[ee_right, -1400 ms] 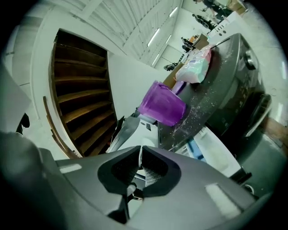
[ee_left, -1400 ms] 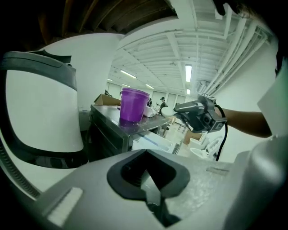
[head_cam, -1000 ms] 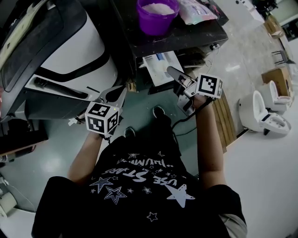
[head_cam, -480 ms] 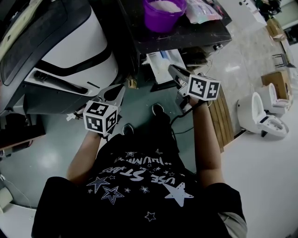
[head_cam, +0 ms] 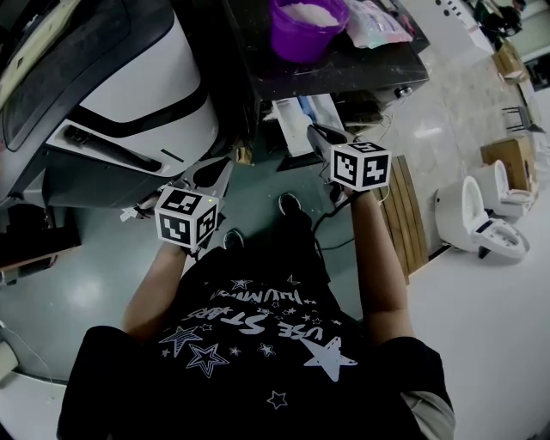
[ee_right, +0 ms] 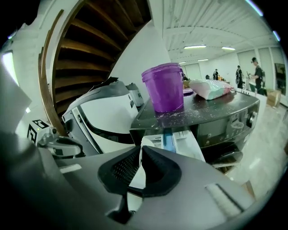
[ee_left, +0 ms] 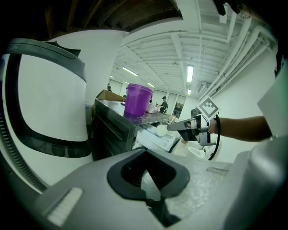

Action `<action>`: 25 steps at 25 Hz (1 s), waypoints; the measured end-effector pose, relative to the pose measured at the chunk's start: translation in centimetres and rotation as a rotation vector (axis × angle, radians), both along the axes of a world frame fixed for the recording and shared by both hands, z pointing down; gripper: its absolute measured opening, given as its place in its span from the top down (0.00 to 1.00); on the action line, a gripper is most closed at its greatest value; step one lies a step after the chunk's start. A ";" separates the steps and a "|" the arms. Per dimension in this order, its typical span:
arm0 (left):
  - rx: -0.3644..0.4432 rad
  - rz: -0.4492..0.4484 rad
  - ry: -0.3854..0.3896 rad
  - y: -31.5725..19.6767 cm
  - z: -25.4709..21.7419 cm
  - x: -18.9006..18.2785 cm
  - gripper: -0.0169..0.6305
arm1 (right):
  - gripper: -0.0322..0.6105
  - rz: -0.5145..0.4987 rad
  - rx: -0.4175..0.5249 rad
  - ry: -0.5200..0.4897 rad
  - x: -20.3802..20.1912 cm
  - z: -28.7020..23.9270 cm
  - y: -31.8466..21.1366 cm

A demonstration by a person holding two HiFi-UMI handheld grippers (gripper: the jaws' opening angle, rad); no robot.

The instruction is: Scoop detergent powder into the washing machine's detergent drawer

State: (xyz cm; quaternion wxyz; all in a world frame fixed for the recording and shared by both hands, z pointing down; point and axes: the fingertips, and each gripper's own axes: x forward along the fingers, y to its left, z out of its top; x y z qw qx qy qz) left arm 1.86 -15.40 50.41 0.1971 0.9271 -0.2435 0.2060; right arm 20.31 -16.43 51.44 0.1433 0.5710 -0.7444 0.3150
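A purple bucket (head_cam: pixel 309 26) of white powder stands on the dark washing machine top (head_cam: pixel 361 64), beside a pink and green bag (head_cam: pixel 378 21). Below it the white detergent drawer (head_cam: pixel 296 116) is pulled out; its blue compartment (ee_right: pixel 168 138) shows in the right gripper view. My right gripper (head_cam: pixel 318 135) is shut on the handle of a white scoop (ee_left: pixel 161 130), which hangs over the drawer's front part. My left gripper (head_cam: pixel 213 174) is shut with nothing in it, low and to the left, beside a white machine (head_cam: pixel 137 94).
The white machine with a dark lid fills the left side. A white toilet (head_cam: pixel 481 219), a cardboard box (head_cam: pixel 509 159) and a wooden slat board (head_cam: pixel 402 215) are on the floor to the right. People stand far off in the hall (ee_right: pixel 256 72).
My right gripper has moved left and slightly up with the scoop, closer over the open drawer. The left gripper has stayed where it was.
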 end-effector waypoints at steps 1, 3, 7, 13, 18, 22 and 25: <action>0.000 0.002 0.000 0.1 0.0 0.0 0.97 | 0.89 -0.010 -0.002 0.027 -0.1 0.1 0.1; 0.000 0.006 0.001 0.2 -0.1 0.1 0.97 | 0.89 -0.023 -0.004 0.073 -0.1 0.3 0.2; 0.002 0.013 0.002 0.4 0.0 0.2 0.97 | 0.89 -0.056 0.007 0.156 0.0 0.5 0.4; 0.005 0.021 -0.003 0.7 0.0 0.0 0.97 | 0.89 -0.135 0.032 0.317 -0.5 0.6 0.5; 0.008 0.014 -0.003 0.6 -0.1 -0.4 0.97 | 0.89 -0.236 0.045 0.501 -1.1 0.9 0.6; 0.011 0.011 0.000 0.6 -0.2 -0.8 0.97 | 0.89 -0.320 0.048 0.651 -1.5 1.0 0.5; 0.012 0.004 0.006 0.5 -0.2 -1.1 0.97 | 0.89 -0.382 0.051 0.777 -1.6 1.2 0.5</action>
